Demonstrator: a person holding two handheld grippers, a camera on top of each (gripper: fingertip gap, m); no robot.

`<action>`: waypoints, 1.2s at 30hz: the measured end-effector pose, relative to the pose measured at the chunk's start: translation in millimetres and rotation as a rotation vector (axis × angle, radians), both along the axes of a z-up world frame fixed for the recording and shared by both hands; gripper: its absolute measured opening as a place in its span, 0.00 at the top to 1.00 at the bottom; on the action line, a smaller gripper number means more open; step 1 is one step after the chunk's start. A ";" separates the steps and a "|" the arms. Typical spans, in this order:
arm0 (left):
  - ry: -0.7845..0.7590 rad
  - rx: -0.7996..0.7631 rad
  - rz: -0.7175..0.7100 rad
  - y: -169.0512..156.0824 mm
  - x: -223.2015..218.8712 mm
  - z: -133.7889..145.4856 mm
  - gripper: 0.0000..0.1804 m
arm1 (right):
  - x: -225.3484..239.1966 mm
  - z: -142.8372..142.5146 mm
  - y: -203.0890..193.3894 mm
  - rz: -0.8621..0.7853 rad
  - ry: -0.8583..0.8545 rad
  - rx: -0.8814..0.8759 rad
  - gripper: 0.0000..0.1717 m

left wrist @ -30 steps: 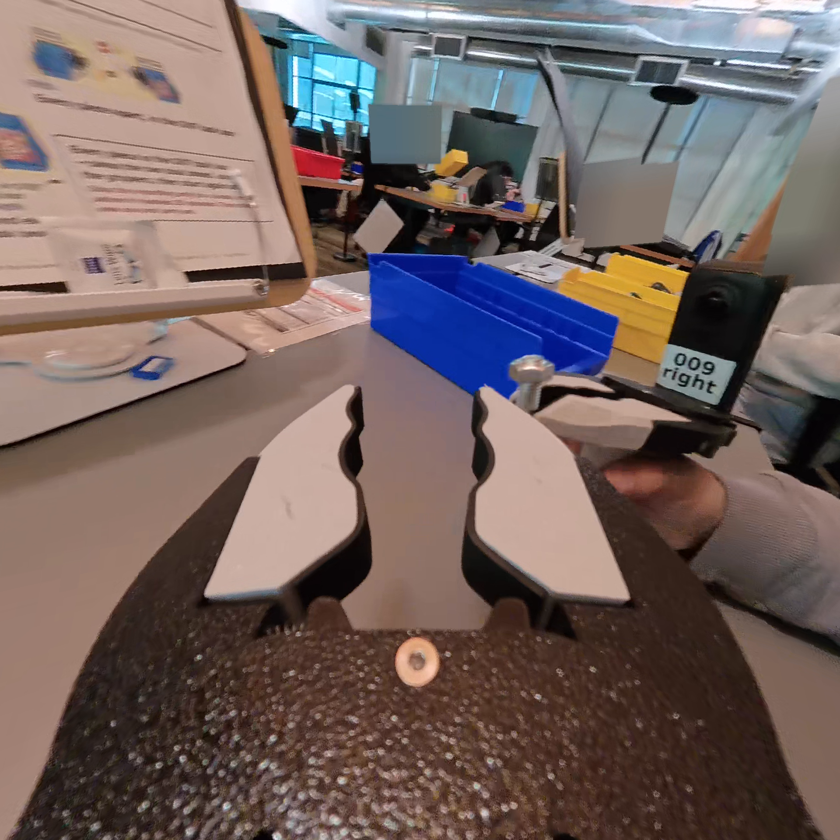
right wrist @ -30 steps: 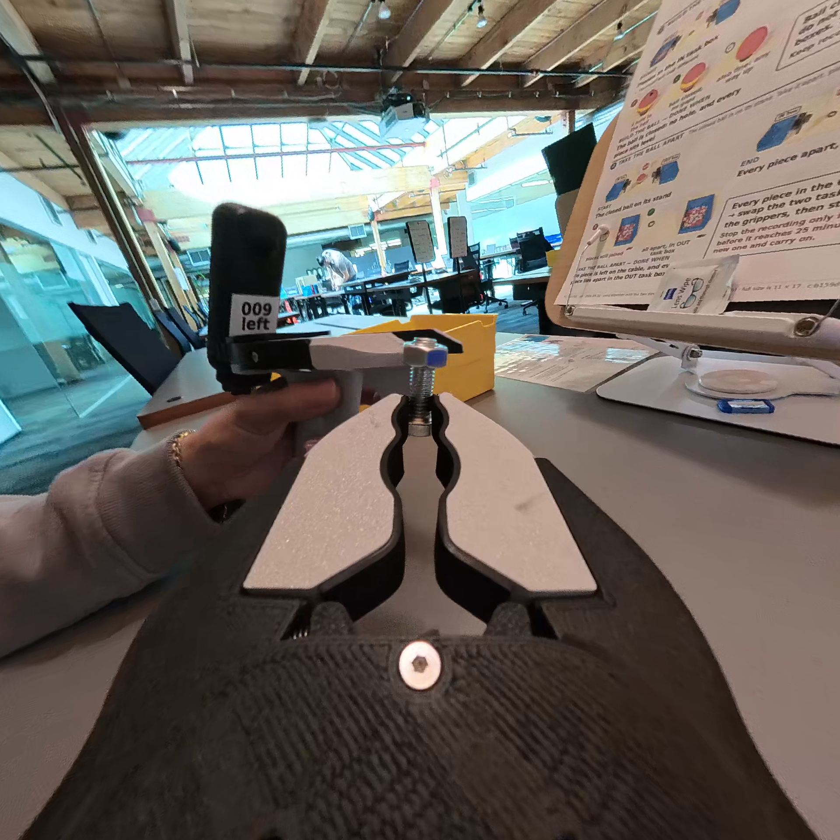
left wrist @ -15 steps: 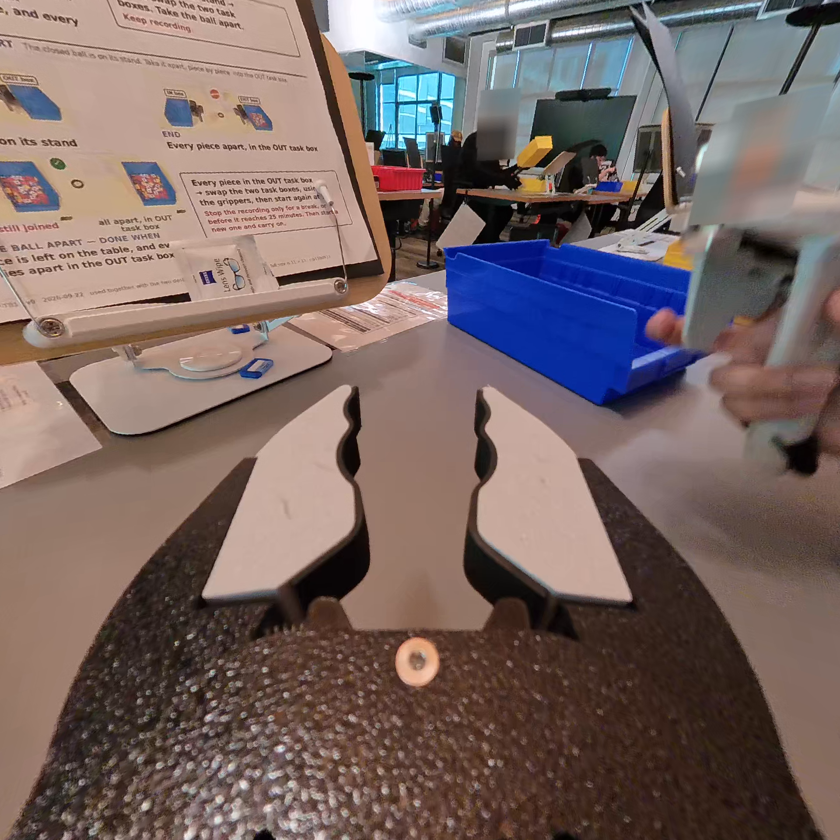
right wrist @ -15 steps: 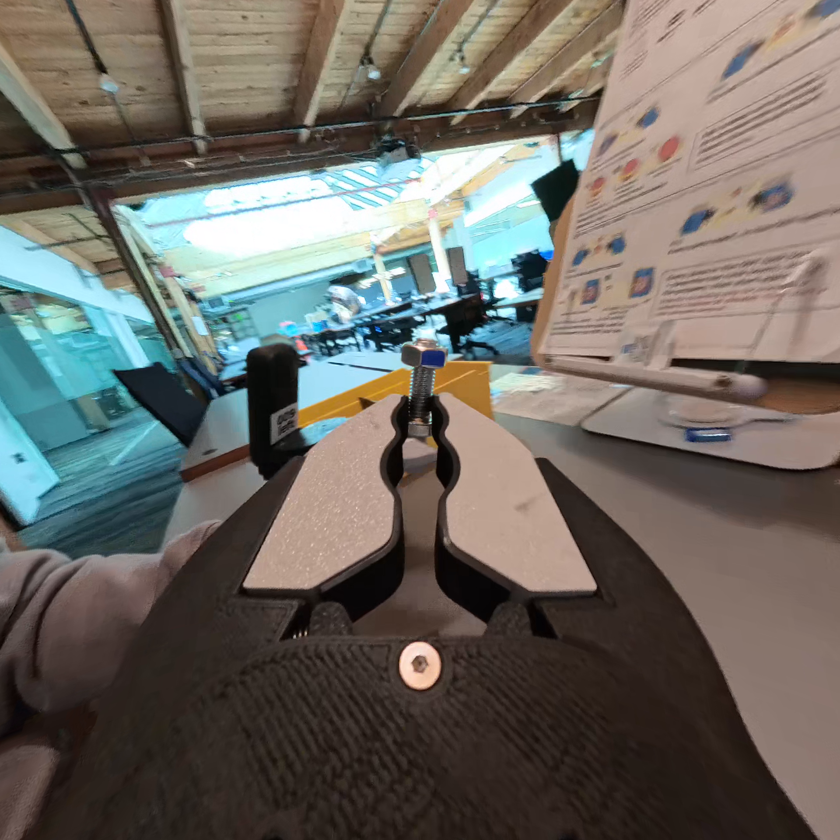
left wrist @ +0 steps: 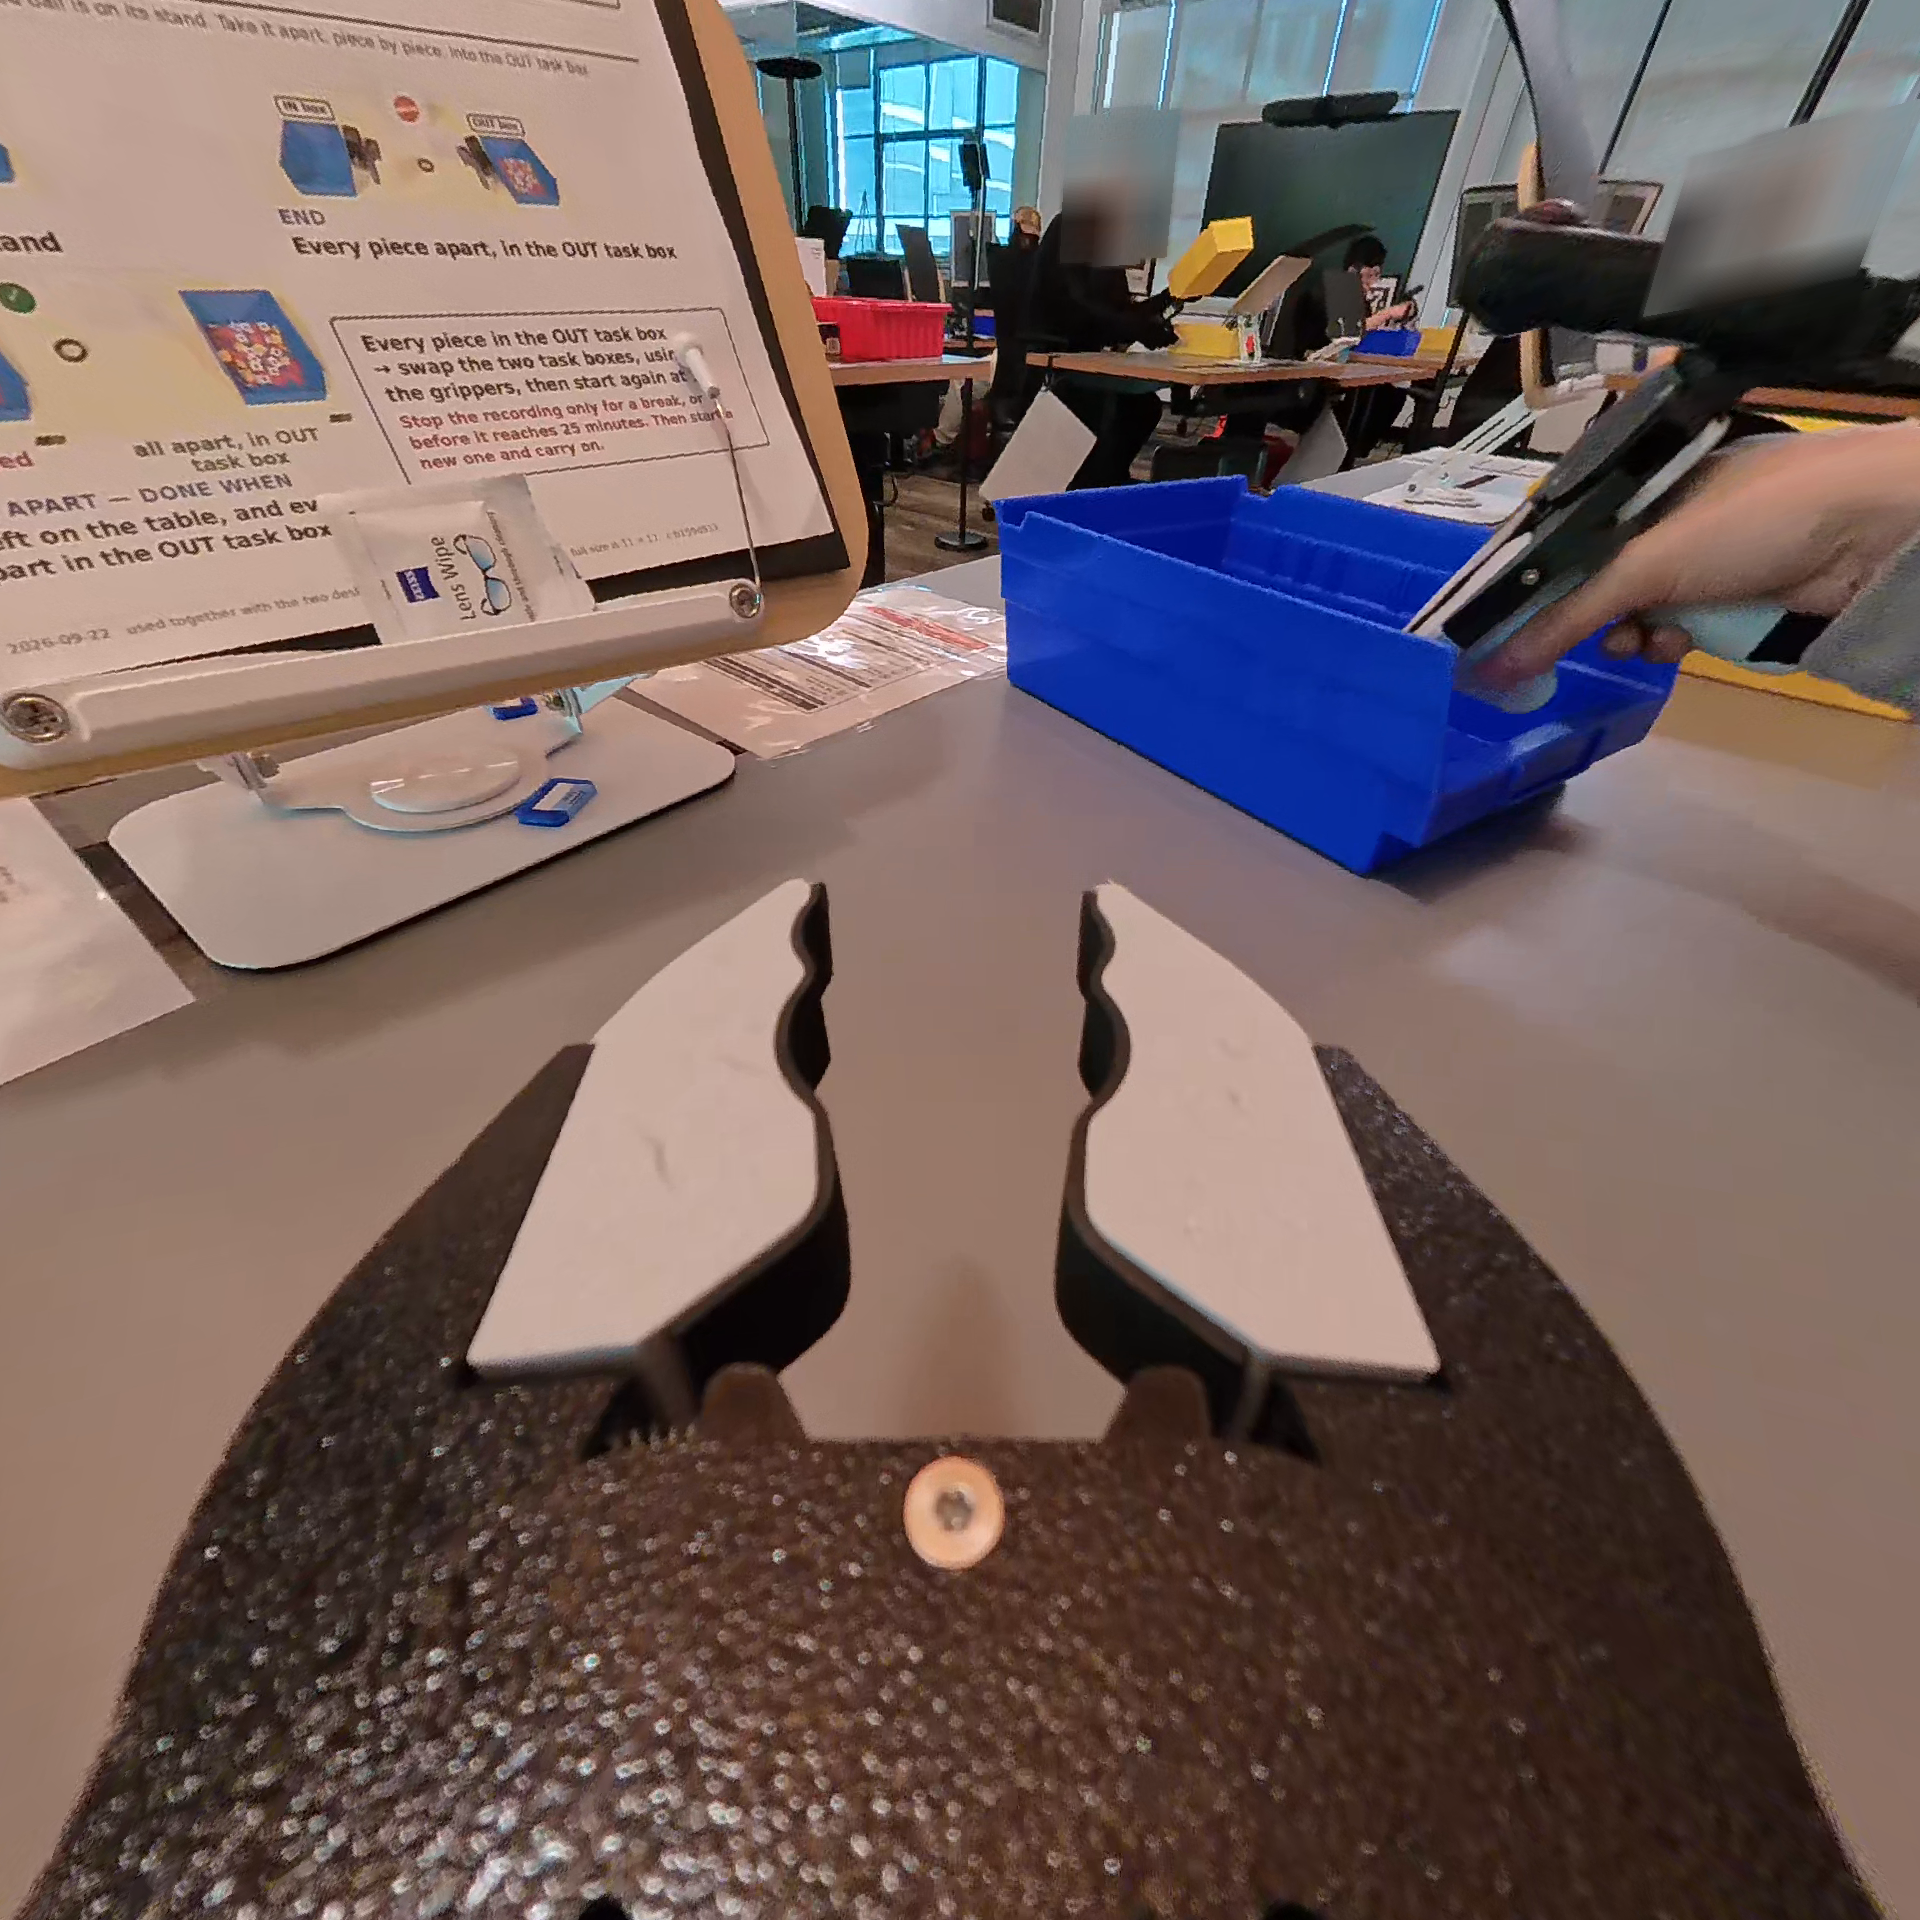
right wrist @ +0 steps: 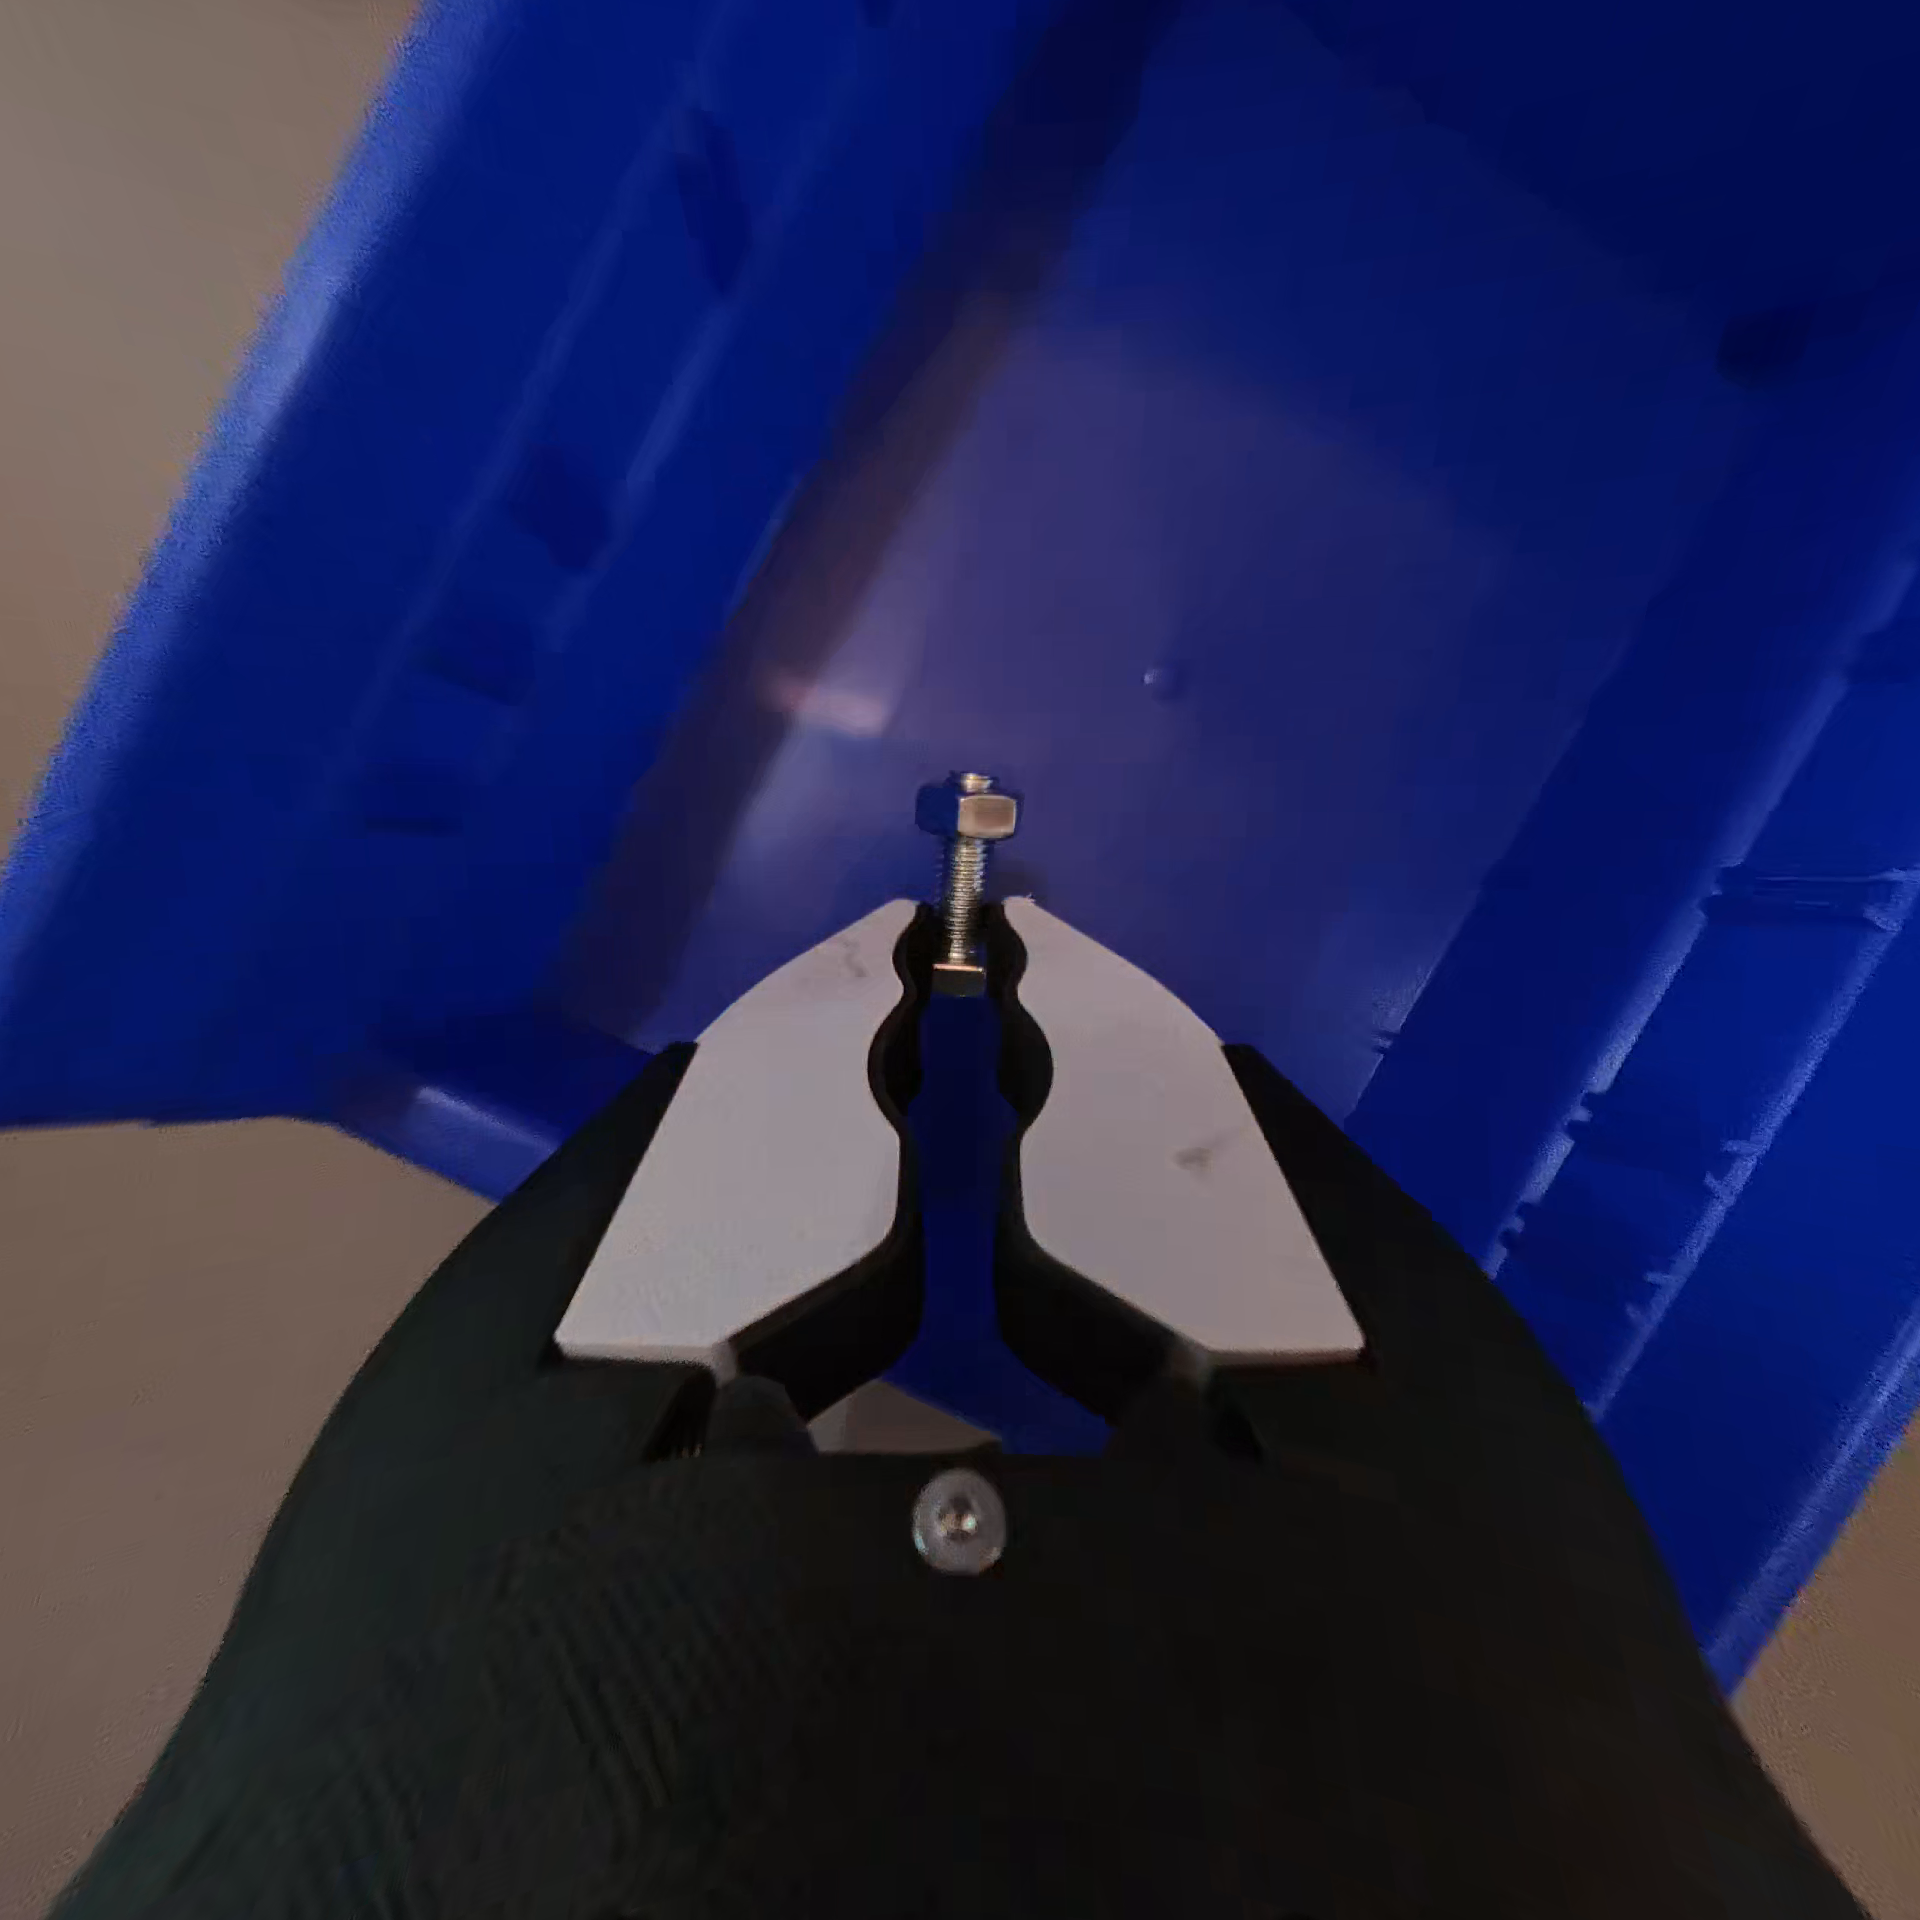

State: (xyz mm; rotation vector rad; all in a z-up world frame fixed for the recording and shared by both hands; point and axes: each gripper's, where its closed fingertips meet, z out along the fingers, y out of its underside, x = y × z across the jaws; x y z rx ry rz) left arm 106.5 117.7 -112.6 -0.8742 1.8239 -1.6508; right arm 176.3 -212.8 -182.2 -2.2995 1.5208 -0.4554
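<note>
- A small steel bolt (right wrist: 963,883) is pinched in the right gripper (right wrist: 961,914); its threaded shank is clamped between the two fingertips (right wrist: 1049,940), with a square nut at the far end and another square part just inside the jaws.
- The bolt is held over the inside of the blue bin (right wrist: 1299,468), pointing down toward the bin floor (no other piece is seen on the part of the floor in view).
- In the left wrist view, the right gripper (left wrist: 1455,634) is seen tilted down over the bin (left wrist: 1195,665) at the far right, with a hand (left wrist: 1745,561) around its handle.
- The left gripper (left wrist: 954,904) is held low over the grey table (left wrist: 935,810) with its fingers (left wrist: 707,1091) spread apart and nothing between them.
- To the far left a stand (left wrist: 416,821) carrying a printed sheet (left wrist: 364,312) is seen, and a plastic sleeve (left wrist: 831,665) lies flat between stand and bin.
- The bolt is judged light, rigid and hard (no risk of crushing), but smooth and round, so it could swivel or slip in a pinch.
- The threads are judged the best place to be gripped, across the shank and near the middle, since they give the pads some bite.
- A grip on the nut is judged less sure, as it may turn on the thread.
</note>
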 end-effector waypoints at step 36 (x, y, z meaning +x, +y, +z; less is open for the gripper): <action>0.997 0.025 0.549 308.0 108.0 -38.1 0.72 | -72.9 67.7 293.3 0.527 -0.894 0.647 0.62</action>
